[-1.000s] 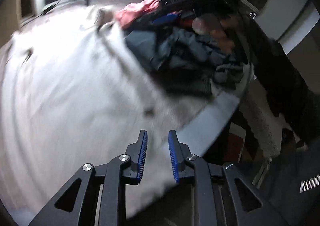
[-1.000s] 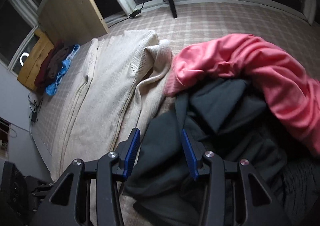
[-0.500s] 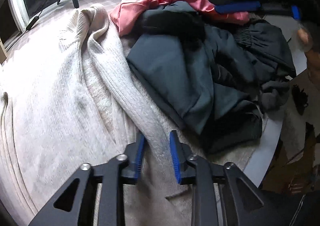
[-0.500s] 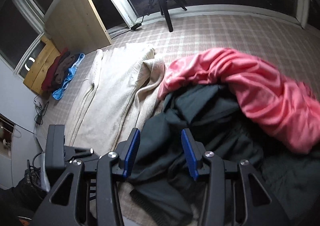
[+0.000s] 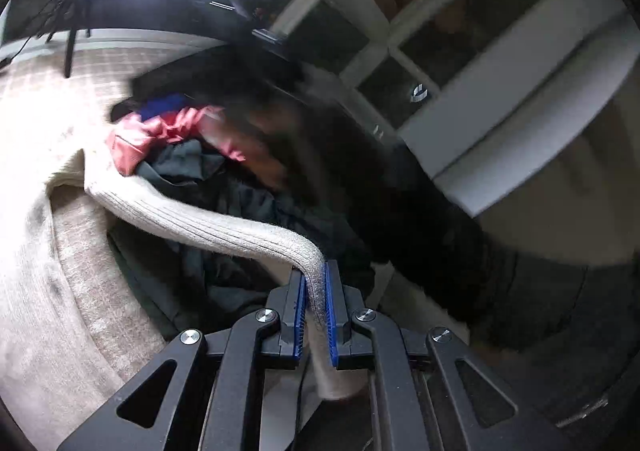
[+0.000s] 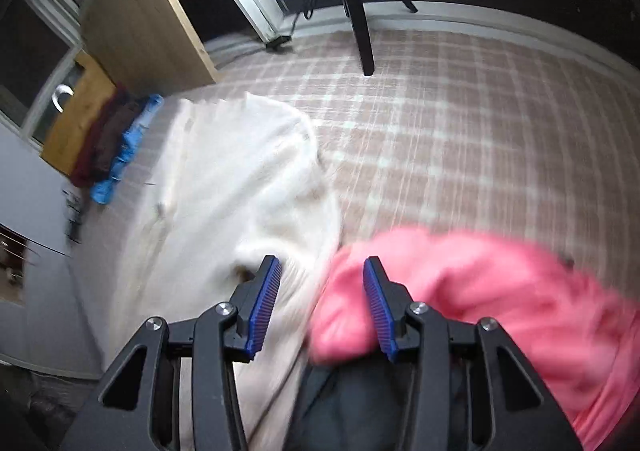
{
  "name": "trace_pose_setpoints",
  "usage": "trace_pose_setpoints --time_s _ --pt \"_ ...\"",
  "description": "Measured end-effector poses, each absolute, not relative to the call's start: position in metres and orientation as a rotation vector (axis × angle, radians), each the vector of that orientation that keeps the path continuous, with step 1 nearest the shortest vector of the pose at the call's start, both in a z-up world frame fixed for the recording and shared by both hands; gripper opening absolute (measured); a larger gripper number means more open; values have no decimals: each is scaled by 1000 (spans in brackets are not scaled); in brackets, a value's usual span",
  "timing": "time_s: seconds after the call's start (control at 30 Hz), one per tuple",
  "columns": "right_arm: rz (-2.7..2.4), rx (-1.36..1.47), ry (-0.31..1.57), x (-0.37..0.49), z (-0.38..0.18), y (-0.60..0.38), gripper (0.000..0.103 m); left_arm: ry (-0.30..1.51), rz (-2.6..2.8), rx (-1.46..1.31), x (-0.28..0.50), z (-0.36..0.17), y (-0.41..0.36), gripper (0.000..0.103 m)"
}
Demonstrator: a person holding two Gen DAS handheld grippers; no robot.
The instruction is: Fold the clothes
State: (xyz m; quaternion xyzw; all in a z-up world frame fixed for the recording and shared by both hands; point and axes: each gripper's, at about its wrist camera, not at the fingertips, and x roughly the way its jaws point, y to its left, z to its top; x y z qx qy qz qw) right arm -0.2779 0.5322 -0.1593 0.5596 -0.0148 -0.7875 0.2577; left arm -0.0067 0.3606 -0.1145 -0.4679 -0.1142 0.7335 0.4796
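Left wrist view showed the left gripper clamped on the cream sweater's sleeve, lifted over dark clothes; the right gripper hung part-open, having just widened, empty above the pink garment.

Cream ribbed sweater sleeve between your left tongs' blue pads, pink garment under your right tongs, beige-and-white plaid cover ahead, dark clothes beyond the sleeve.
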Motion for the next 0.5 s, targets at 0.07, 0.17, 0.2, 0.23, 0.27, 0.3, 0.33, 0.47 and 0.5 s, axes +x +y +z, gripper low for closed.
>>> trace_pose_setpoints --time_s 0.07,0.17,0.2,0.23,0.27,0.3,0.33,0.47,0.5 --pt "-2118 1571 29 -294 -175 520 48 -255 1781 -1180 -3 -122 366 8" --pt "-2060 1634 124 -311 -200 503 48 -249 1769 -1225 -3 -133 376 8" --pt "-2046 1643 152 -314 -208 498 48 -245 1769 -1237 -4 -136 379 8" --pt "-2043 1637 176 -315 -213 494 48 -238 1769 -1242 -3 -138 380 8" --pt "-2046 1604 196 -315 -215 490 49 -231 1771 -1246 -2 -139 381 8" --pt "-2042 1555 196 -313 -214 487 44 -231 1773 -1247 -1 -139 381 8" --pt "-2023 1555 170 -313 -215 487 34 -231 1775 -1248 0 -139 380 8" --pt "-2015 1575 26 -318 -212 498 4 -266 1791 -1234 2 -135 371 8" --pt "-2030 1580 -7 -320 -208 503 4 -278 1798 -1227 2 -133 367 8"
